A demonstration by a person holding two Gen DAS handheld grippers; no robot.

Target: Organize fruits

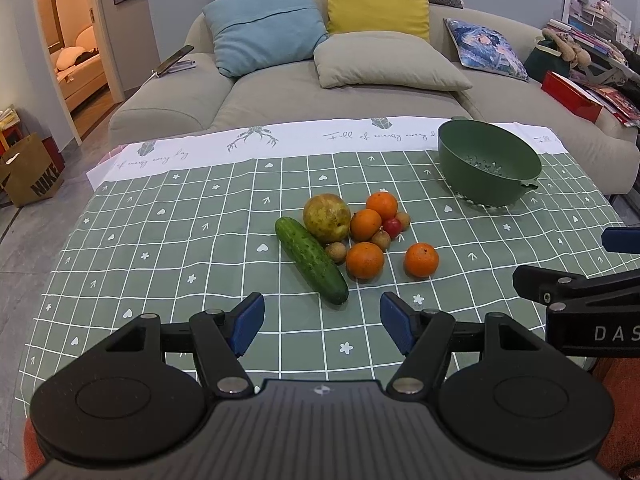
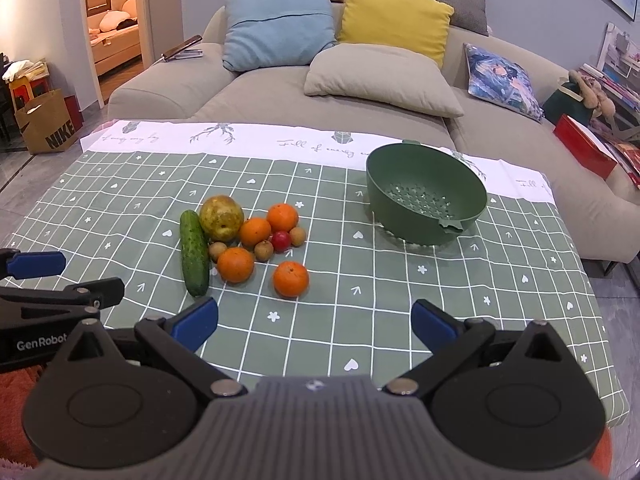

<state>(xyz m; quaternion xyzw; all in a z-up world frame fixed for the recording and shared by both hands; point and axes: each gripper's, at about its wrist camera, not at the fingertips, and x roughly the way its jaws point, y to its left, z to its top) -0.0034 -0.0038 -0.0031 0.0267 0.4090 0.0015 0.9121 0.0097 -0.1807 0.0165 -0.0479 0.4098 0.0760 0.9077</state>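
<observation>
A home living room: a beige sofa (image 1: pixel 360 92) with cushions (image 1: pixel 264 26), and a bedroom doorway (image 1: pixel 68 40) beyond.

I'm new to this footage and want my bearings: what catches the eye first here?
A cluster of produce mid-table: four oranges, a yellow-green pear and a long cucumber along its left side. An empty green colander sits further back to the right. Both claws, left claw and right claw, are open over the checked tablecloth.
</observation>
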